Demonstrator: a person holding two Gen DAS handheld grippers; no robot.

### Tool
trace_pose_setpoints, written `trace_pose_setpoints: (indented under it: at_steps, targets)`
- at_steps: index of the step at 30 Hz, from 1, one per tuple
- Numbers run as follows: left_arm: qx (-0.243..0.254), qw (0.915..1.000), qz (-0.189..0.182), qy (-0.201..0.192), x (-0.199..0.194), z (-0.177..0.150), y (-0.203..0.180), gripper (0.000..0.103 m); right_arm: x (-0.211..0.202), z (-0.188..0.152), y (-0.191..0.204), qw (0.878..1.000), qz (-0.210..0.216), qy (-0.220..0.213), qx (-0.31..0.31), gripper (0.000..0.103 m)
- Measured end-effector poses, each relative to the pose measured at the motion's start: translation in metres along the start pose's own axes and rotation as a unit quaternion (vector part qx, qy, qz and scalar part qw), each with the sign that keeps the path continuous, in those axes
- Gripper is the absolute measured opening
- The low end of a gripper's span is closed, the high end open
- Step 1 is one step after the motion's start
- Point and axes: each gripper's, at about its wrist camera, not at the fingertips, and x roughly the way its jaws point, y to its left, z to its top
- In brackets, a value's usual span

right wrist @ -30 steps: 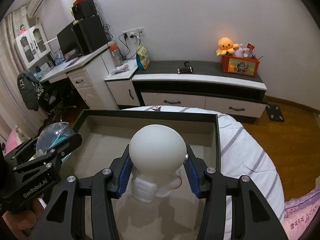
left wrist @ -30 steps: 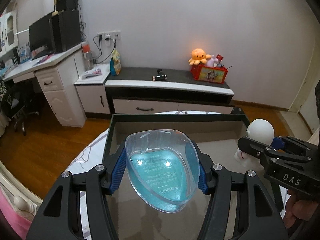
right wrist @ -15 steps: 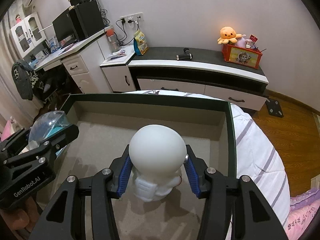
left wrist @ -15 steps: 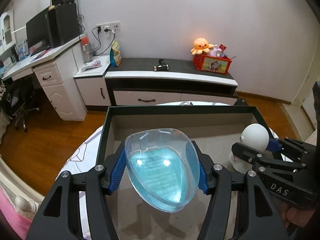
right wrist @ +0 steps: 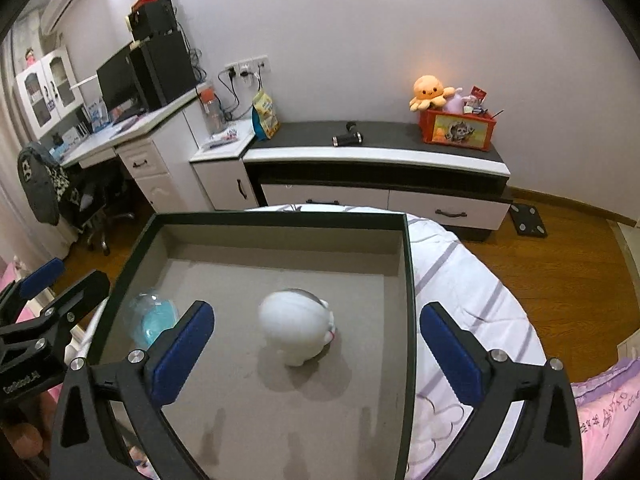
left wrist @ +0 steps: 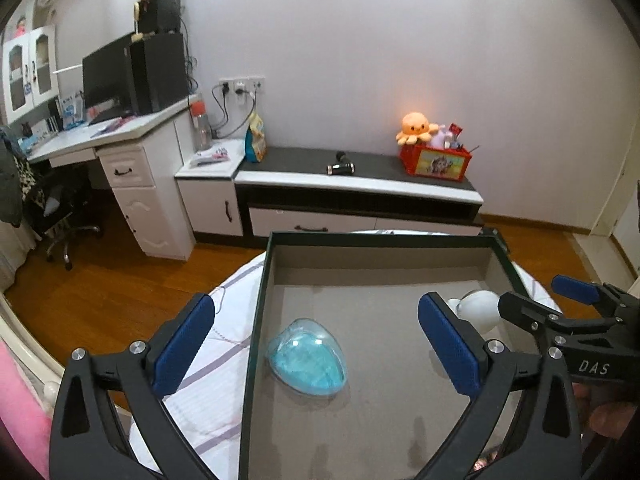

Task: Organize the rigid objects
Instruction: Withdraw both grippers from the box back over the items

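Change since a second ago: both items were pinched and carried above the tray; both are now set down inside it, and both grippers stand back with jaws spread wide, pinching nothing.

Item 1 — clear blue dome case [left wrist: 307,361]. Lies on the grey floor of the tray [left wrist: 256,320], close to its left wall, ahead of the left gripper [left wrist: 316,348]. Judged light, stiff and thin-walled; the glossy curved shell looks slippery and might crack under a hard squeeze. Best taken across its two long sides, low on the shell, where the curve is least steep.

Item 2 — white round-headed figurine [right wrist: 298,330]. Lies tipped over near the middle-right of the tray floor, well apart from the dome case, ahead of the right gripper [right wrist: 316,346]. Judged hollow, hard and light; the smooth round head could roll or slip out of a grip. The squarer body below the head offers flatter faces to hold.

Views compared: the left wrist camera shows the dome case whole, with its blue insert, but the figurine is half hidden behind the right gripper's finger. The right wrist camera shows the figurine whole — lying tilted, small pink marks at its body end — while the dome case is partly covered by that gripper's own left pad [right wrist: 182,354]. The tray rests on a striped bed cover [right wrist: 472,292].
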Motion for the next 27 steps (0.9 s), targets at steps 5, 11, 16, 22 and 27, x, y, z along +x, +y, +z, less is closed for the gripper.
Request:
trace_pose_setpoints:
  at_steps: [5,11,16,22,27]
  targets:
    - [-0.006,0.9997,0.003,-0.023,-0.039,-0.005,0.005,0.103,-0.032,-0.008,0.002,1.000,0.004,-0.022,0.006,0.103]
    - [-0.017,0.9989,0.004,-0.044,-0.082,-0.020,0.013,0.103,-0.073,-0.027,0.000,0.999,0.007,-0.049,0.011,0.103]
    - [-0.019,0.9983,0.010,-0.055,-0.116,-0.042,0.016,0.103,-0.106,-0.051,0.003,0.998,0.012,-0.068,0.008,0.103]
    - [-0.021,0.9975,0.019,-0.064,-0.145,-0.069,0.016,0.103,-0.138,-0.079,0.009,0.996,0.008,-0.090,0.001,0.103]
    - [-0.023,0.9972,0.028,-0.066,-0.162,-0.088,0.017,0.103,-0.156,-0.102,0.017,0.995,0.002,-0.099,-0.003,0.103]
